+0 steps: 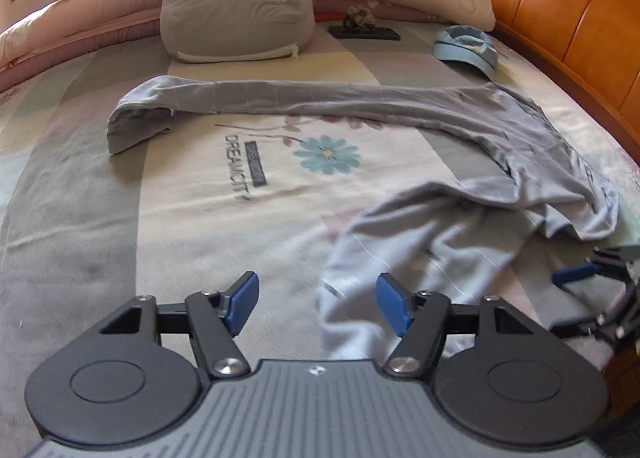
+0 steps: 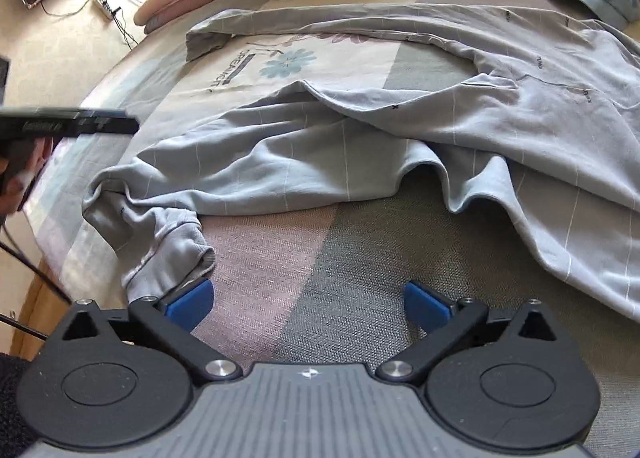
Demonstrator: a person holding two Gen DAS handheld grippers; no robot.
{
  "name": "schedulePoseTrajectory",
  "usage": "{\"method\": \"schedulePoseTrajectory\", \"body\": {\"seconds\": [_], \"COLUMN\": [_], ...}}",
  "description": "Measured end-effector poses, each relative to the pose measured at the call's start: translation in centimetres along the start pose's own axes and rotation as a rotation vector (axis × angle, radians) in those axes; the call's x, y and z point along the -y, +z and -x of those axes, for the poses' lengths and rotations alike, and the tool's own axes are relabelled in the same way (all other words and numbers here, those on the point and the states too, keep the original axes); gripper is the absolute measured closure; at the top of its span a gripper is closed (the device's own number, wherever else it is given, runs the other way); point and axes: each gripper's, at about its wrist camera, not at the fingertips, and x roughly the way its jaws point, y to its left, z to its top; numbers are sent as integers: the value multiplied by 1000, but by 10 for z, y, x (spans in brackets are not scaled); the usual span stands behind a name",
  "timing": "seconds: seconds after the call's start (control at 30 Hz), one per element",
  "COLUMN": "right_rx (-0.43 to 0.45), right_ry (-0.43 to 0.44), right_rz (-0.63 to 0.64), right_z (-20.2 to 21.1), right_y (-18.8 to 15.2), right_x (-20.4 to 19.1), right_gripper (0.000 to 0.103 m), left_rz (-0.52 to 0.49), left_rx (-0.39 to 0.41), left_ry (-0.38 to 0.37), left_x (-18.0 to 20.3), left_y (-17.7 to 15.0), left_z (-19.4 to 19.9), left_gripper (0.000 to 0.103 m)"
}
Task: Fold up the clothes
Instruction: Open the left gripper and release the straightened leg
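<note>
My right gripper (image 2: 309, 304) stood wide apart, empty, over bare bedspread (image 2: 320, 258). The garment (image 2: 360, 138) lay ahead across the bed, long axis left to right; its cuff (image 2: 176, 254) touched my right gripper's left finger, nearer that hand. My left gripper (image 1: 318, 304) was apart, empty, above the sleeve. The garment's right side ran out of frame; its type was unclear.

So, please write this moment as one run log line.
left tongs: open, empty | right tongs: open, empty | grey pyjama trousers: crumpled on bed
</note>
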Motion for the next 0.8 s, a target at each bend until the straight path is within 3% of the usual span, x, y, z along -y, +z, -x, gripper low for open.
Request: {"method": "schedulePoseTrajectory", "body": {"seconds": [0.2,0.33,0.47,0.53,0.63,0.77,0.8], "right_rx": [13,28,114,132,114,51,42], "right_ry": [63,23,-98,-196,-339,-521,-551], "right_rz": [-43,-63,-2,91,273,556,621], "right_z": [7,26,55,61,55,33,27], "right_y": [-1,-1,-5,-6,-8,-16,-18], "right_x": [12,22,36,40,41,34,31], "right_gripper": [0,0,0,3,15,38,38], "left_rz": [-2,-68,-78,-75,-81,-86,-85], "left_rx": [-9,10,11,6,1,-11,-14], "left_ry": [13,-5,-22,-28,-39,-33,-30], "left_x": [25,46,59,64,71,79,80], "left_y": [-8,-4,2,4,5,6,6], "left_z": [6,12,5,-1,-7,-13,-14], "left_gripper": [36,36,36,36,36,36,36]}}
